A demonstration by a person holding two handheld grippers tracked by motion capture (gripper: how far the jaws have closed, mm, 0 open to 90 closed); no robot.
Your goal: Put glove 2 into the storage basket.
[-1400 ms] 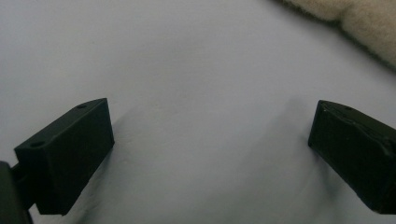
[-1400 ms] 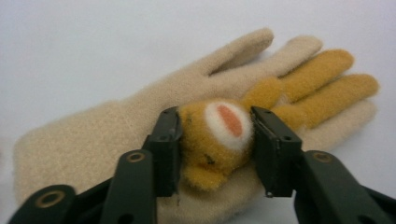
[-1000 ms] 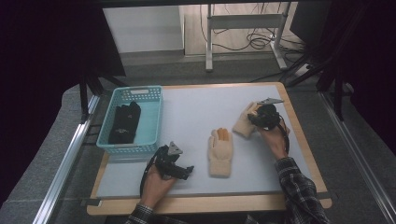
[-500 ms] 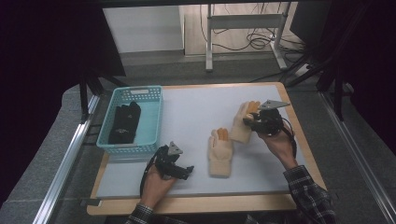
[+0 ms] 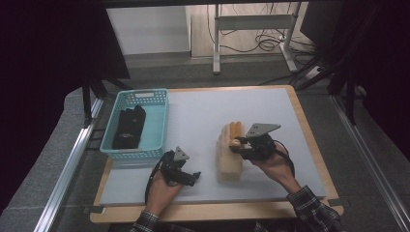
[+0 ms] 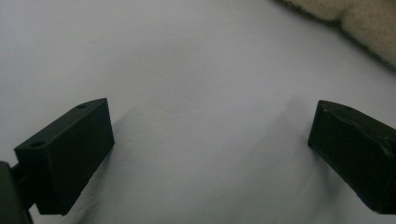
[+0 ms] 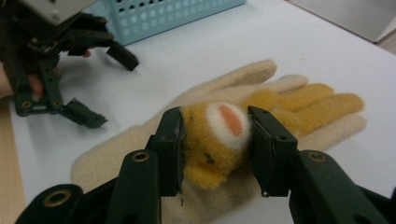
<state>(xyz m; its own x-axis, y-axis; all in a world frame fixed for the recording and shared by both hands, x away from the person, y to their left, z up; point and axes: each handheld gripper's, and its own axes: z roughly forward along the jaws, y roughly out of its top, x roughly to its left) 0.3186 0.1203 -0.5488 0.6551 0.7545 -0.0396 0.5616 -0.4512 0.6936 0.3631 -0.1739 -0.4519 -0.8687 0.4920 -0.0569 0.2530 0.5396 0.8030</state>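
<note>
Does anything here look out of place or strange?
Nothing looks damaged or spilled. One detail: the right gripper holds a yellow-orange glove bunched between its fingers, directly above a cream glove lying flat on the table. The black gloves lie inside the basket.

Two fuzzy gloves are showing on the table: one cream glove (image 5: 228,162) and one yellow glove (image 7: 219,140). One blue basket (image 5: 157,126) is holding one black item (image 5: 128,127). Two grippers are working: left gripper (image 5: 186,175), right gripper (image 7: 215,147).
</note>
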